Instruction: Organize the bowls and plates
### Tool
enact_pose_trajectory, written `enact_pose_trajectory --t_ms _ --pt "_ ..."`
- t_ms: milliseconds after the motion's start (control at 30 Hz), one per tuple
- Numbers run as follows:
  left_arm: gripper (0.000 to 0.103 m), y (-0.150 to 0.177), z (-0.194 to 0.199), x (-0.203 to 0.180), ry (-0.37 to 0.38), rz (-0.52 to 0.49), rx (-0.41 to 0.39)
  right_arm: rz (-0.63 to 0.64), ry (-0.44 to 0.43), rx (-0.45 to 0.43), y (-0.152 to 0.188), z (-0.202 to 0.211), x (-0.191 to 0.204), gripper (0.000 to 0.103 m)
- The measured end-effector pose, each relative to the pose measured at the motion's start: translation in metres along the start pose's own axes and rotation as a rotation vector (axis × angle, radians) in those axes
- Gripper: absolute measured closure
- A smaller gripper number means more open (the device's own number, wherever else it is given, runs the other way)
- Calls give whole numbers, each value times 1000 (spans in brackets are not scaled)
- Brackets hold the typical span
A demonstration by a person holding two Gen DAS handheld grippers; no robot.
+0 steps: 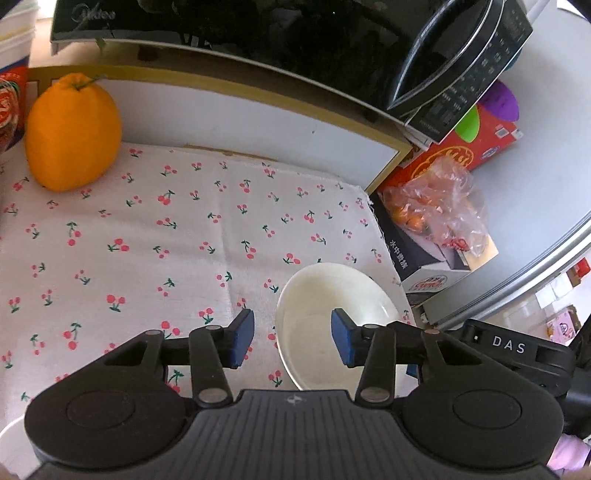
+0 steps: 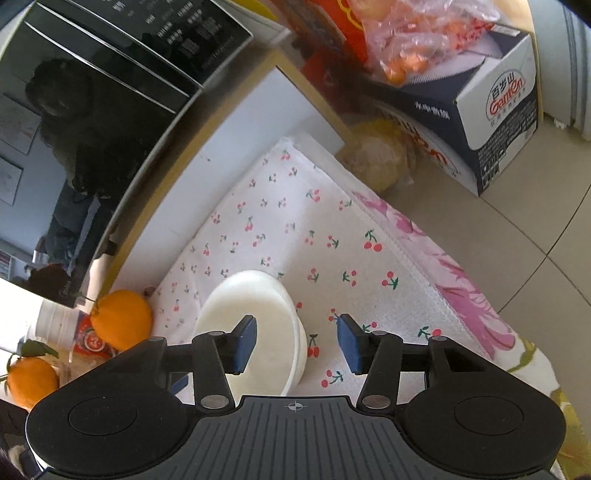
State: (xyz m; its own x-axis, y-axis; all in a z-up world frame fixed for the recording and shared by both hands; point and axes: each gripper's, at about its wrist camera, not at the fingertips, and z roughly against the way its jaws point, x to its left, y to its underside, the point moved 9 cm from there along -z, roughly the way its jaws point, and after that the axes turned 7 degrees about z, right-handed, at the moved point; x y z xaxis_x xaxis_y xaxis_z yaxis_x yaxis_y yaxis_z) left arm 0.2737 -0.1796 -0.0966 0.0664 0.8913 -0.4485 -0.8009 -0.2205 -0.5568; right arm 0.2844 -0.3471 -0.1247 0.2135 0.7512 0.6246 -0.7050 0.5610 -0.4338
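- Here, a white bowl sits upright and empty near the right edge of the cherry-print cloth.
- The left gripper hangs over its rim, jaws spread, gripping nothing.
- The right gripper, equally spread, straddles the bowl's right wall without pressing.
- A large orange stands at the cloth's far corner; a black microwave overhangs behind.
- A clear bag of fruit lies on boxes.
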Motion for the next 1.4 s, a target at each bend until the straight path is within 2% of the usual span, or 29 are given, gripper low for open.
enact_pose_trajectory --t_ms 133,300,333,367,433,467,733,967,1133,1400 --pt "67 3 -7 3 -3 9 26 9 7 7 2 -7 0 54" --pt "85 6 -9 3 8 9 45 31 30 9 4 -12 1 58" --pt "88 6 -10 1 11 7 48 37 34 6 5 -12 2 62" --pt "89 7 -8 1 13 1 49 45 38 5 5 -12 3 72" --pt "91 7 -7 -2 15 -12 47 52 34 6 5 -12 6 83" --pt "93 7 -4 -2 13 -19 42 53 32 7 5 -12 7 85" --pt "94 2 14 -7 21 -14 13 88 38 -13 6 4 20 88" --pt "94 4 47 -15 28 -7 -21 132 36 -32 8 31 42 88" --pt "94 12 71 -20 22 -24 -44 152 28 -45 12 52 57 88" --pt "94 37 97 -28 34 -22 -38 162 34 -51 30 85 62 88"
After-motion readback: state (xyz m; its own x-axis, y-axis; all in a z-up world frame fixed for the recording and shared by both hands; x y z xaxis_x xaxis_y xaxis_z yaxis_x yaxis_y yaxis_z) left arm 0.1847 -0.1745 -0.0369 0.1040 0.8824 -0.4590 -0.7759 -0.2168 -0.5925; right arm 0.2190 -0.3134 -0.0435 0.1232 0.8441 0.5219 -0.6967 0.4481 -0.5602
